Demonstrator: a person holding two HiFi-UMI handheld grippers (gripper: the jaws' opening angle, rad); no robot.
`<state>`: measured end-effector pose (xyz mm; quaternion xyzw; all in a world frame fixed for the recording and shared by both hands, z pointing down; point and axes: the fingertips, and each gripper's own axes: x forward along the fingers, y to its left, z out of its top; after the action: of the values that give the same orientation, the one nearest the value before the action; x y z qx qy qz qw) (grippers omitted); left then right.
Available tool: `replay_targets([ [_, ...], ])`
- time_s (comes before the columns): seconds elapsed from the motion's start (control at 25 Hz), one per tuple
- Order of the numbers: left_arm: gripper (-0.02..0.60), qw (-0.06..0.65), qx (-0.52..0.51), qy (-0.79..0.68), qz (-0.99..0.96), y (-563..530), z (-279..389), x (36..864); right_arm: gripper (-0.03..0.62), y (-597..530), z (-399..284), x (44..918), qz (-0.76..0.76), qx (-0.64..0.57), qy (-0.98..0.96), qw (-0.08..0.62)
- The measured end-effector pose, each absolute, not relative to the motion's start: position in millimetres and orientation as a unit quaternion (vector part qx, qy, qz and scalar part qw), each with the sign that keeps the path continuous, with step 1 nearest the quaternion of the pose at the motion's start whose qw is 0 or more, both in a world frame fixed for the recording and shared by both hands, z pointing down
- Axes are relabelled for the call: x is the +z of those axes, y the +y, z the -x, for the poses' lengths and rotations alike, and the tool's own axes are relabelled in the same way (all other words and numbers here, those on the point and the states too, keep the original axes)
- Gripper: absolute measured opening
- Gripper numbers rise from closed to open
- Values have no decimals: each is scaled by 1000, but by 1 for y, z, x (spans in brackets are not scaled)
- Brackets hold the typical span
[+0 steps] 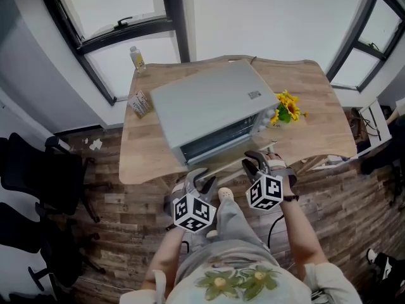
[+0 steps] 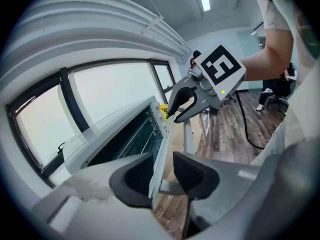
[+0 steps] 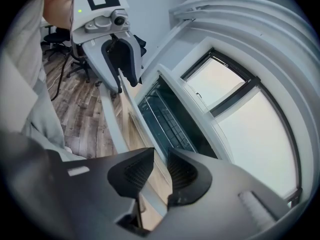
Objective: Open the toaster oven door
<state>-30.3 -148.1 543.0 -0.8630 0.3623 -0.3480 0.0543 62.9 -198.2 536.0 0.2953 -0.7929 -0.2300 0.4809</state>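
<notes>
Looks to be in the pull-down step, with the door already swung well away from the mouth of the toaster oven and its wire rack on show. Pinches the door's front rim in the right claw, set narrow on it, toward the toaster oven's right end. Straddles the same rim with the left claw toward the toaster oven's left end, spread a little wider, pads seemingly off the rim. Seems to call next for easing the rim further down and away from the toaster oven, or for letting go at the end of its travel. Has the toaster oven in the middle of a pale wooden desk, sunflowers just right of it, a small carton left of it, a bottle farther back on that side. Shows large windows beyond the toaster oven and plank floor on the near side.
</notes>
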Motion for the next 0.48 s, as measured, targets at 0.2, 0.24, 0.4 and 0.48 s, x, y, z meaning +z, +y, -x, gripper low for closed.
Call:
replay_targets([
  [0.2,121,51,-363,359,859,-146,30,552,86,-193,-66,540,-294,-223,-795,482],
  [0.24,114,51,-365,358,858,-145,30,553,86,-192,-67,540,-294,-222,-795,482],
  [0.4,78,49,-374,350,857,-141,30,558,86,-187,-69,545,-292,-216,-795,485],
  [0.48,75,46,-377,344,859,-137,28,561,86,-184,-70,547,-291,-213,-796,486],
])
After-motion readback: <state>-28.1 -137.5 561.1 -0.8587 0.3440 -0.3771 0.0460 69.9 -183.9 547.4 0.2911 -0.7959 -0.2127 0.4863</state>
